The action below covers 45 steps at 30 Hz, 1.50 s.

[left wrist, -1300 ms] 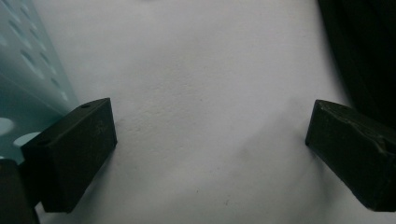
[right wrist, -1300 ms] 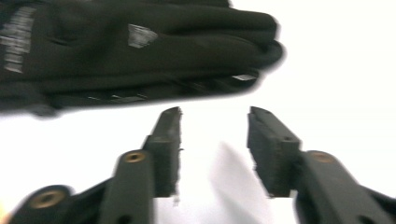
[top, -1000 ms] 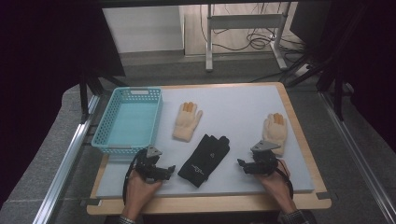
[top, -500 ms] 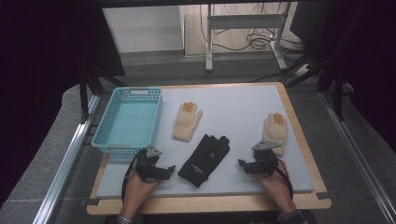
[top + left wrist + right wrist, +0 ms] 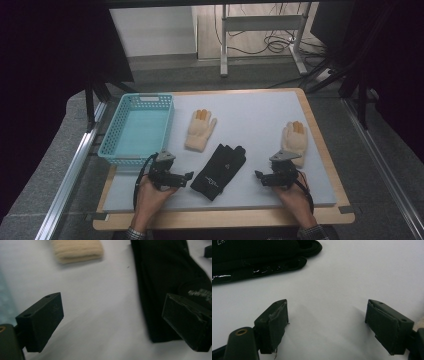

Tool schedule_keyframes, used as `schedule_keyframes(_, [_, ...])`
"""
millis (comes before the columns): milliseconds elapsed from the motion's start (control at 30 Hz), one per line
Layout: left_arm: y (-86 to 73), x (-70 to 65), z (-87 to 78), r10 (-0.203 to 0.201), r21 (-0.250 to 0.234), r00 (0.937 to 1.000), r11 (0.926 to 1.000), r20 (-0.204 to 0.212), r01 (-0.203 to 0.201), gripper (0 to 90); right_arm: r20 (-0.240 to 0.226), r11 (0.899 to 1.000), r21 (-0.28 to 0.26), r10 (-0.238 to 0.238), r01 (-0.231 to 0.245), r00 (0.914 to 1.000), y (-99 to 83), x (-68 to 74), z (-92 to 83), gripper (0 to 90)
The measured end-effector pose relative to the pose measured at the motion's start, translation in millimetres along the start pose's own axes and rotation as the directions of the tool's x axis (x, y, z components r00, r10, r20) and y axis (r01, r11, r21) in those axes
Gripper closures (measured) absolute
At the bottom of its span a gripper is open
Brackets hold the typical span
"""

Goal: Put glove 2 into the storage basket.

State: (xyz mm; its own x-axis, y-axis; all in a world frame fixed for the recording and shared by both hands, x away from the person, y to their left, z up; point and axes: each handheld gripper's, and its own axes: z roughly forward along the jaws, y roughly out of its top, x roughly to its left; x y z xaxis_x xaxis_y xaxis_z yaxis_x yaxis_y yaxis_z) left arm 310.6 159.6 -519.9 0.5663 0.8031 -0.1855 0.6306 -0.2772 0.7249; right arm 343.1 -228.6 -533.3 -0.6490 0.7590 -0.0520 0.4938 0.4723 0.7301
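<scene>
Both grippers' jaws gape wide and empty; the left gripper (image 5: pixel 188 175) faces the black glove (image 5: pixel 220 165), ready to pick it up.

A teal basket (image 5: pixel 137 129) stands at the tabletop's (image 5: pixel 255 110) far left corner, with a cream glove (image 5: pixel 200 130) lying flat just to its right. A second cream glove (image 5: pixel 294 142) lies near the right edge. Beyond the tabletop, a white metal frame (image 5: pixel 260 22) stands on the floor with cables (image 5: pixel 277 46) trailing under it.
</scene>
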Motion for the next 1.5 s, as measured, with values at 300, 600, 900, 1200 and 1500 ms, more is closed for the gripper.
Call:
schedule_keyframes(300, [26.5, -25.1, 16.8, 0.064, 0.025, 0.9976, 0.9976, 0.028, -0.065, 4.7, 0.001, 1.0, 0.0, 0.0, 0.0, 1.0, -0.1, 0.1, 0.0, 18.4])
schedule_keyframes(600, [39.7, -60.7, 38.3, 0.174, 0.084, 0.982, 0.98, 0.073, -0.18, 1.8, 0.001, 1.0, 0.0, 0.0, 0.0, 1.0, -0.1, 0.0, -0.1, 18.3])
schedule_keyframes(900, [43.0, -88.0, 63.4, 0.261, 0.157, 0.9652, 0.9527, 0.018, -0.26, 0.0, 0.0, 1.0, 0.0, 0.0, 0.0, 1.0, -0.1, 0.0, -0.1, 18.4])
schedule_keyframes(1200, [36.5, -88.1, 81.0, 0.237, 0.239, 0.9715, 0.9429, 0.009, -0.232, 0.0, 0.0, 1.0, -0.001, 0.0, 0.0, 1.0, -0.1, 0.0, -0.1, 18.3])
schedule_keyframes(1500, [38.6, -85.4, 73.4, 0.245, 0.231, 0.9694, 0.9433, 0.0, -0.239, 23.3, 0.0, 1.0, -0.001, -0.001, 0.001, 1.0, -0.1, 0.1, 0.0, 18.3])
